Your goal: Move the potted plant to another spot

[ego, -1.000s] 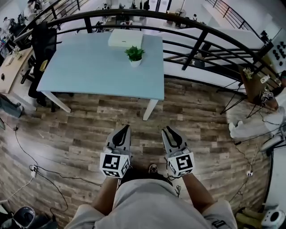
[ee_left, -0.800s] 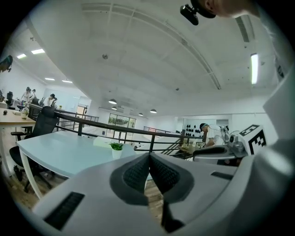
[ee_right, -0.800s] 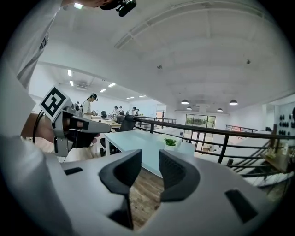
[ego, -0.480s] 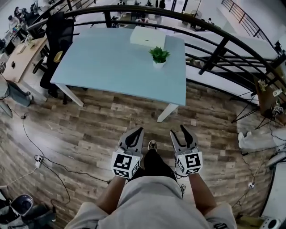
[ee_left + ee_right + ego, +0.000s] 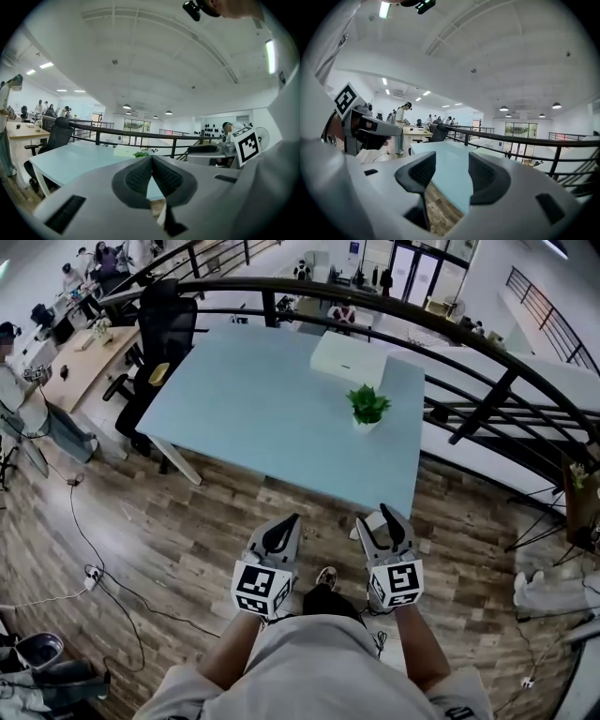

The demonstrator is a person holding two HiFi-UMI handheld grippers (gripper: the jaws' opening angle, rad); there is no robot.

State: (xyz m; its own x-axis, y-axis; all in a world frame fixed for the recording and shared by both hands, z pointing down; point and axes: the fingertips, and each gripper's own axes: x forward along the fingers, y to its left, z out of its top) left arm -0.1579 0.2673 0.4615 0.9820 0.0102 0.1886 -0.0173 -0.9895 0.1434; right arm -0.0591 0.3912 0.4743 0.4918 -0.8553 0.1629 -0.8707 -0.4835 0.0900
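The person has walked up to the bench (image 5: 253, 399). A second ago it lay well ahead; now both grippers are just short of its near edge. The left gripper (image 5: 286, 521) has its jaws clenched together with nothing between them. The right gripper (image 5: 387, 514) has just been opening its jaws, which stand apart and empty. The potted plant (image 5: 367, 407) stands upright towards the bench's far right side, leaves pointing up, just in front of a white box (image 5: 349, 357), where it was before.
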